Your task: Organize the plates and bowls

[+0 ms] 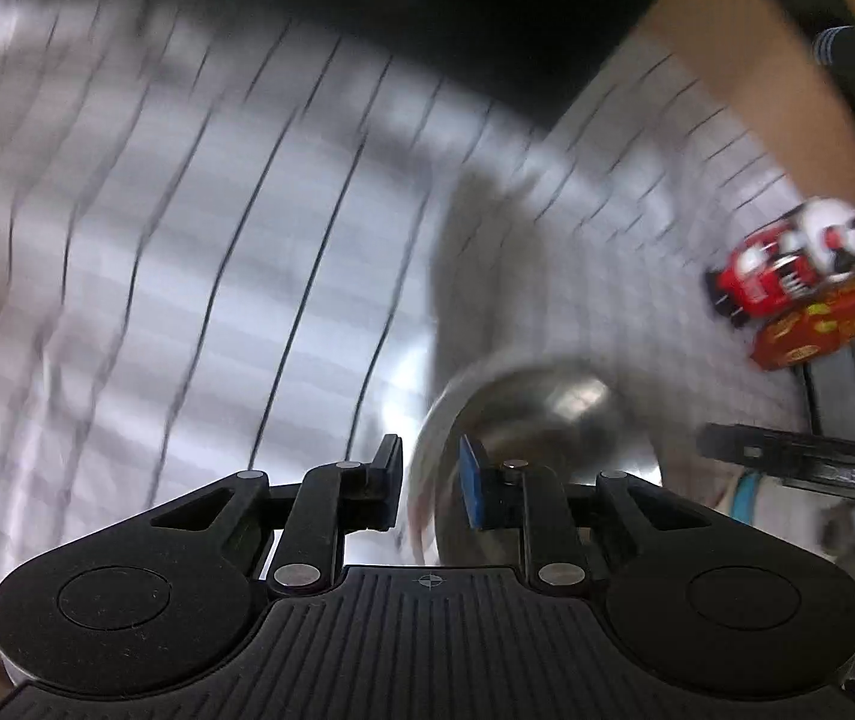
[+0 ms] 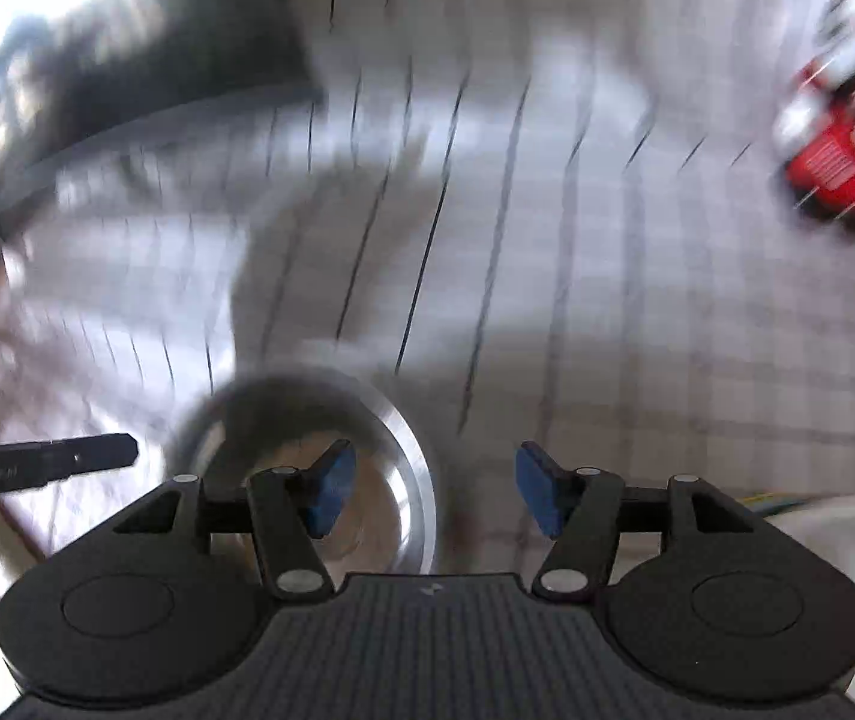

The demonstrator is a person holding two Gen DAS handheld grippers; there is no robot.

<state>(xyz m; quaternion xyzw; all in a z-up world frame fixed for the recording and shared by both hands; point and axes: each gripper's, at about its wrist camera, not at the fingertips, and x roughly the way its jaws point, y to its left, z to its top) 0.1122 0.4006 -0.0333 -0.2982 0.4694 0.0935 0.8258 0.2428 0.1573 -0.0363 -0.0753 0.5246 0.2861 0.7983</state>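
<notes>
Bowl rim between left hand-held gripper.

Blurred red packets — labels unreadable

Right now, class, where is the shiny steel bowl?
Left wrist view: the shiny steel bowl sits low and centre-right on the checked tablecloth, its rim between the left tongs.

Heavy motion blur, fisheye bending, bright upper-left window glare.
</notes>
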